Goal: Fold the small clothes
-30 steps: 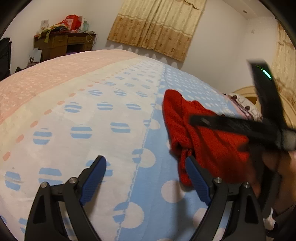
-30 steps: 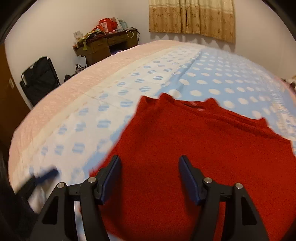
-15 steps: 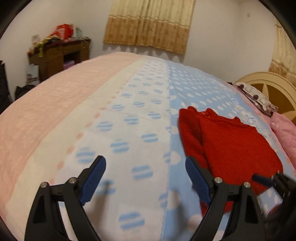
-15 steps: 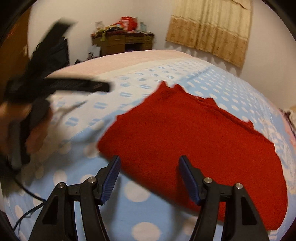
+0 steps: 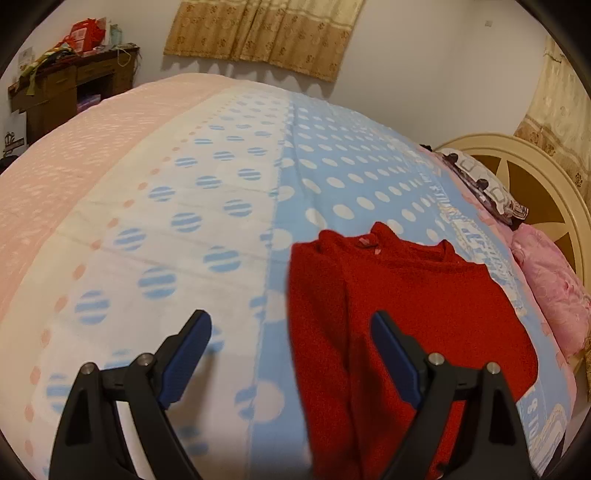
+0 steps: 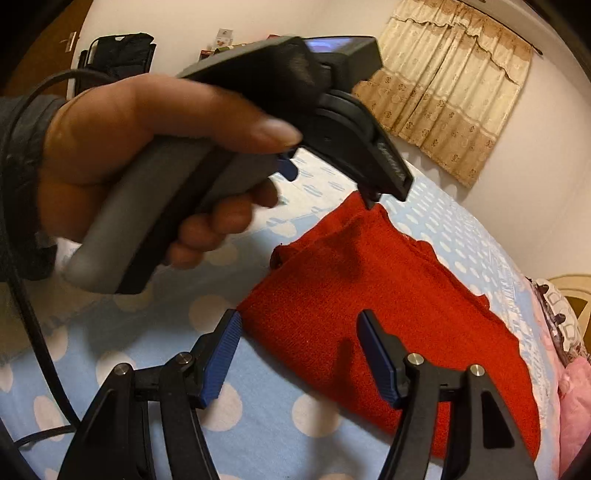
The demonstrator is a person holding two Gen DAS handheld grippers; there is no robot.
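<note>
Bedroom, white walls, beige curtains (image 5: 266, 33) high at the back. Cluttered wooden desk (image 5: 55, 88) far left against the wall, red packaging piled on top. Wide bed filling most of both views, spread with a bedcover (image 5: 207, 192) in bands: pink at the left, then white with striped blue dots, then light blue with white dots.

Left gripper (image 5: 290, 354) low in its own view, blue pads set wide apart, nothing between them but bedcover and the near left edge of the garment; no contact visible. Red sweater (image 5: 406, 314) lying flat on the blue band, right of centre, partly folded, one side turned in as a long doubled strip along its left edge, neckline pointing away toward the far wall. Further right, a patterned pillow (image 5: 480, 181), a pink cushion (image 5: 554, 284) and a rounded cream headboard (image 5: 535, 173).

From the right wrist: a hand (image 6: 122, 155) in a dark sleeve upper left, wrapped round the grey handle of the left gripper, cable trailing down the left side. Right gripper (image 6: 299, 354) below, jaws parted and empty, poised over the sweater's near corner, pads clear of the cloth.
</note>
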